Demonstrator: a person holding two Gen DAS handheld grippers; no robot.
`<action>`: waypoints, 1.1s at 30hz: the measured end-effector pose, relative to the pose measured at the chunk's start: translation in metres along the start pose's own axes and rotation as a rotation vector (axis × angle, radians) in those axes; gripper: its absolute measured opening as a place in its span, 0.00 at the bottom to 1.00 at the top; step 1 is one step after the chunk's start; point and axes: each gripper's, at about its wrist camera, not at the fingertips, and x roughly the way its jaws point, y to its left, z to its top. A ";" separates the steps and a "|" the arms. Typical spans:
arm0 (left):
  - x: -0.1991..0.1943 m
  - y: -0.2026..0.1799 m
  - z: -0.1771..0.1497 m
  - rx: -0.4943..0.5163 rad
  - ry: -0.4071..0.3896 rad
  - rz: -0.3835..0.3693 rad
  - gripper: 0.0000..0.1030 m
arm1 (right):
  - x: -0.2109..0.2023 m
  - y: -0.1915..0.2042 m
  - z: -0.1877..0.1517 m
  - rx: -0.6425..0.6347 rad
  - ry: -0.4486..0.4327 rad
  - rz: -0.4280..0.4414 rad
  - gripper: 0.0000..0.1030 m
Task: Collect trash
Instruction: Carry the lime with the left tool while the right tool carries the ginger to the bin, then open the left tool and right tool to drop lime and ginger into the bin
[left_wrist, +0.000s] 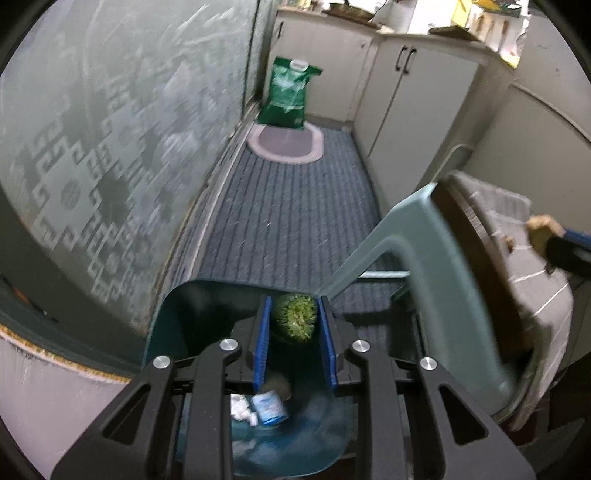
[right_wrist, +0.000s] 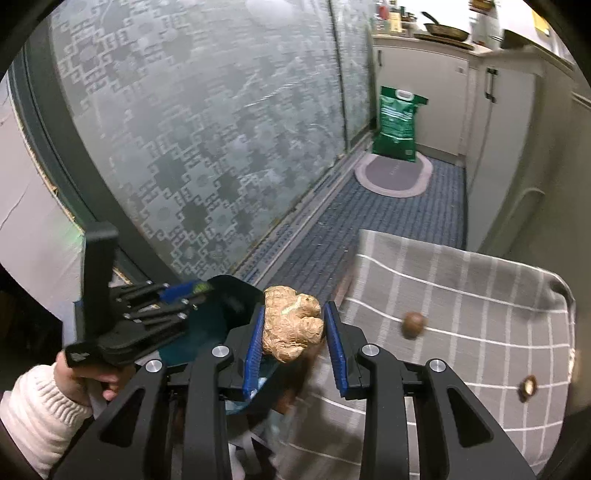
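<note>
My left gripper (left_wrist: 294, 301) is shut on a round green vegetable scrap (left_wrist: 293, 323) and hangs over the open teal bin (left_wrist: 173, 306). The bin's grey-green lid (left_wrist: 417, 258) is tipped up to the right. At its bottom lie crumpled white paper (left_wrist: 242, 408) and a blue-white cup (left_wrist: 269, 406). My right gripper (right_wrist: 295, 308) is shut on a knobbly piece of ginger (right_wrist: 291, 328), at the table's left edge beside the bin (right_wrist: 229, 295). The left gripper (right_wrist: 192, 288), held by a hand in a white sleeve, shows there too. Two brown nuts (right_wrist: 413, 325) (right_wrist: 526, 387) lie on the grey checked tablecloth (right_wrist: 480, 288).
A frosted patterned sliding door (left_wrist: 110, 155) runs along the left. Beyond the bin a blue striped floor mat (left_wrist: 295, 206) leads to an oval rug (left_wrist: 286, 142) and a green bag (left_wrist: 288, 92). White cabinets (left_wrist: 417, 110) line the right side.
</note>
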 end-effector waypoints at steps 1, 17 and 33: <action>0.001 0.003 -0.002 -0.002 0.007 0.005 0.26 | 0.004 0.007 0.002 -0.009 0.005 0.005 0.31; 0.026 0.057 -0.028 -0.039 0.111 0.054 0.27 | 0.052 0.069 0.012 -0.085 0.081 0.044 0.31; 0.002 0.070 -0.034 -0.030 0.078 0.019 0.32 | 0.115 0.099 0.001 -0.117 0.212 0.039 0.31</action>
